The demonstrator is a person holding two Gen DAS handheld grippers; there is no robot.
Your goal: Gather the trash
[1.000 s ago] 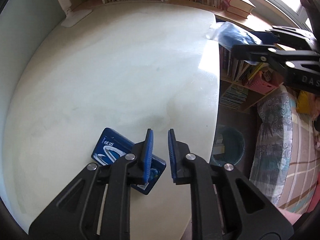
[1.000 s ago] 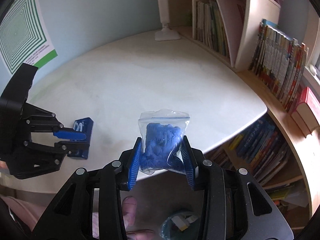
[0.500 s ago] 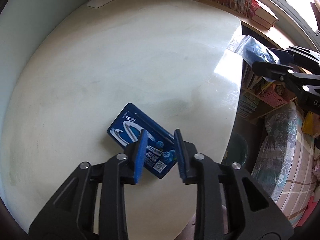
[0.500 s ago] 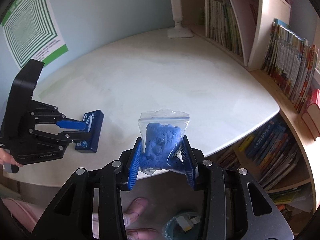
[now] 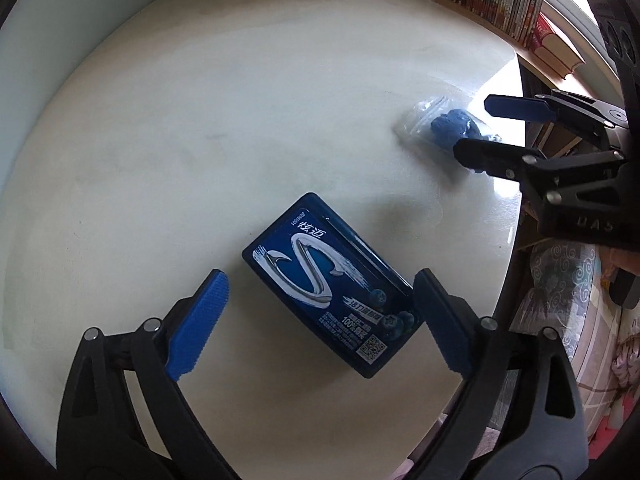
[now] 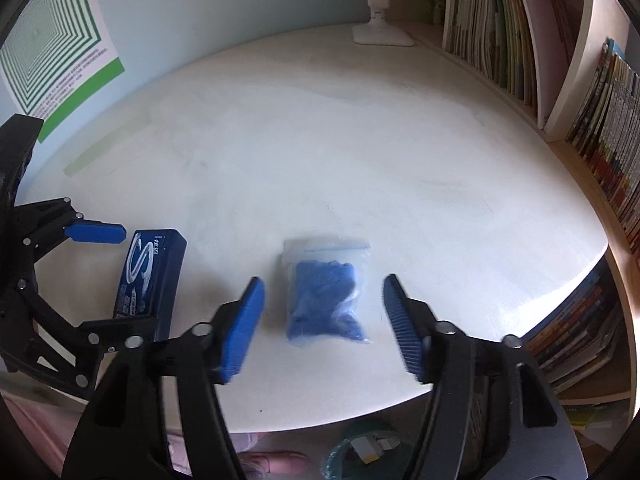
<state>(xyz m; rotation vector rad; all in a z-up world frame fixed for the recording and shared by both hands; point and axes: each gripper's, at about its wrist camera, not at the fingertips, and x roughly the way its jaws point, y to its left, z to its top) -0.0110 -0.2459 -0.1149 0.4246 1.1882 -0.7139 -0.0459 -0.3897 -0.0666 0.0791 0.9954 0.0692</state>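
Two grippers: both over the near side of the white table point(image 6: 320, 140), neither holding anything.
Left gripper point(image 5: 320, 320): jaws spread wide, one blue pad on each side of the gum box, not touching it.
Gum box point(image 5: 332, 284): dark blue, lying flat on the table near the near edge, set at an angle between the left pads.
Right gripper point(image 6: 324, 328): jaws wide apart, empty, the bag lying between them.
Plastic bag point(image 6: 326, 300): clear zip bag with blue material inside, resting on the table right of the gum box; whether the pads brush it is hard to tell.
Bin point(image 6: 360, 452): teal, on the floor below the near table edge, partly hidden.
Bookshelves point(image 6: 500, 32): far and right, packed with books.
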